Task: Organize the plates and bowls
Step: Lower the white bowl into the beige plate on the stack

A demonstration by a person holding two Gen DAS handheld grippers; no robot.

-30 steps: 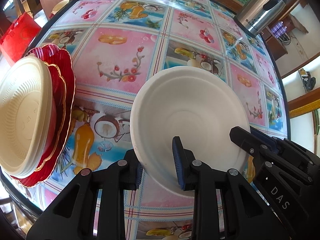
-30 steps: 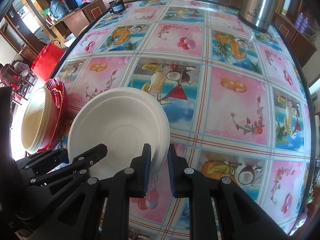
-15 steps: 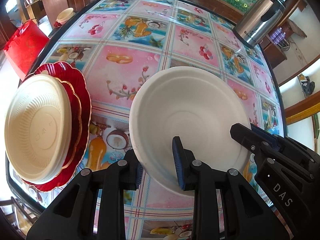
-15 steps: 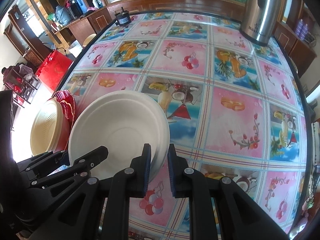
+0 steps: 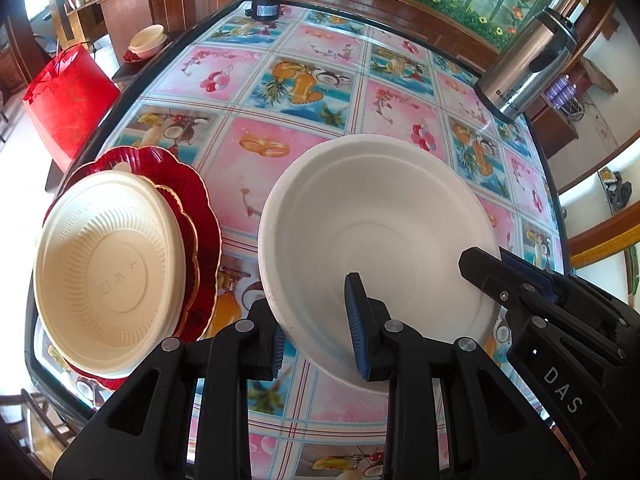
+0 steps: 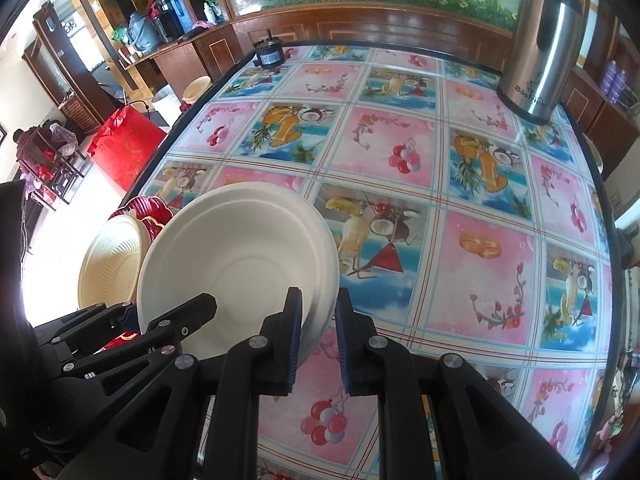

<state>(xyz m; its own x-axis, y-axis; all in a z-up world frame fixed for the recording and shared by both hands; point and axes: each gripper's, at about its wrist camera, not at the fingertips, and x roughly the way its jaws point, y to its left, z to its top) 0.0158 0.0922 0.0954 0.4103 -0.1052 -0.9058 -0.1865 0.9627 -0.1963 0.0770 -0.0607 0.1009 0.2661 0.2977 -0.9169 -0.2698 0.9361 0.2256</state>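
A white paper bowl (image 5: 376, 232) hangs tilted above the fruit-patterned table (image 5: 280, 148), held from both sides. My left gripper (image 5: 316, 332) is shut on its near-left rim, one pad inside the bowl and one outside. My right gripper (image 6: 319, 324) is shut on the opposite rim and shows in the left wrist view as black fingers (image 5: 492, 276) at the bowl's right. A ribbed cream bowl (image 5: 108, 272) rests on stacked red scalloped plates (image 5: 200, 216) at the table's left edge. In the right wrist view the white bowl (image 6: 240, 256) partly hides that cream bowl (image 6: 108, 264).
A steel thermos pot (image 6: 544, 40) stands at the table's far right corner. At the far edge sits a small black motor (image 5: 262, 6). Off the table to the left are a red gift bag (image 5: 68, 100) and a stool with more bowls (image 5: 146, 42).
Both grippers have risen with the white bowl still gripped. The table and the cream-and-red stack look smaller and are seen more from above.
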